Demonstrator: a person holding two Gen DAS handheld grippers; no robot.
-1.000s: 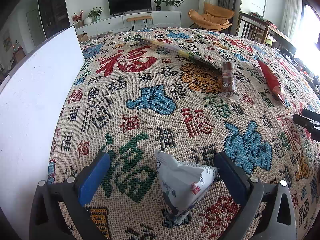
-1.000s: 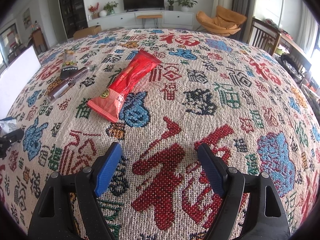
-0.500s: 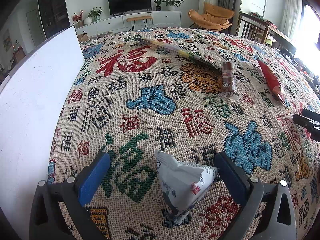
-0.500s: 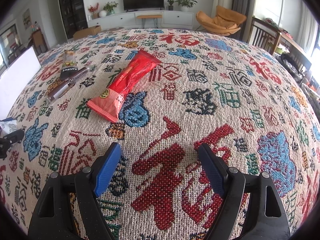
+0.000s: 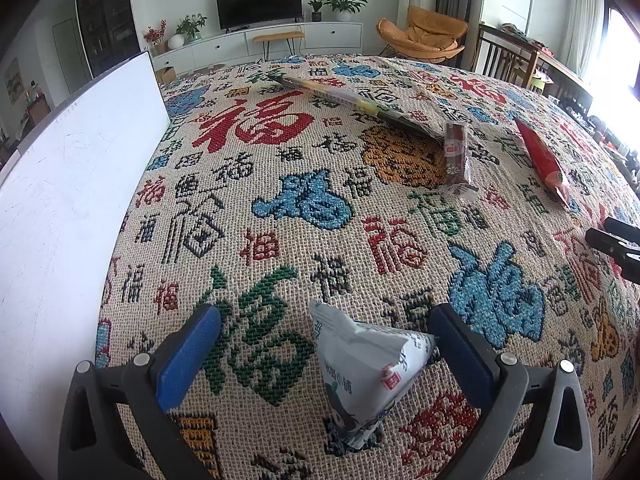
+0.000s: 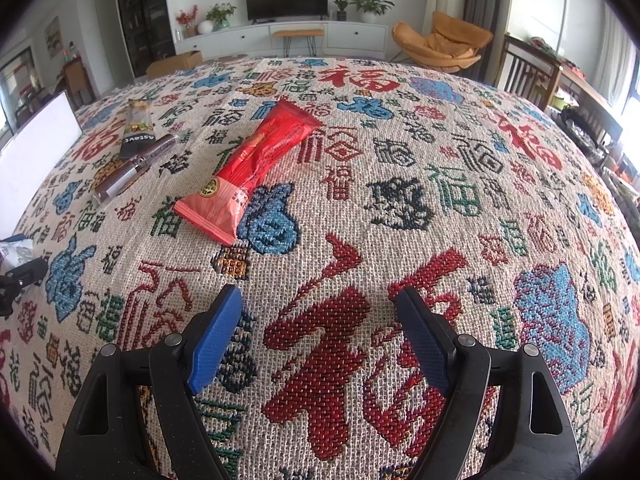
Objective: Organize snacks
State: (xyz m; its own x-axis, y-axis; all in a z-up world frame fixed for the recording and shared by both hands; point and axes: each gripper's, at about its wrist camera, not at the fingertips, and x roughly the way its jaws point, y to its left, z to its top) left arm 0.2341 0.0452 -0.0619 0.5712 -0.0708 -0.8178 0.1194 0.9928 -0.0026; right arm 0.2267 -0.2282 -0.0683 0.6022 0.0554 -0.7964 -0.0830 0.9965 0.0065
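Now the left claw (image 5: 324, 344) gapes wide around a white snack bag (image 5: 364, 364) on the patterned cloth (image 5: 304, 208); the right claw (image 6: 320, 332) stands open, nothing between, short of the red packet (image 6: 256, 164).
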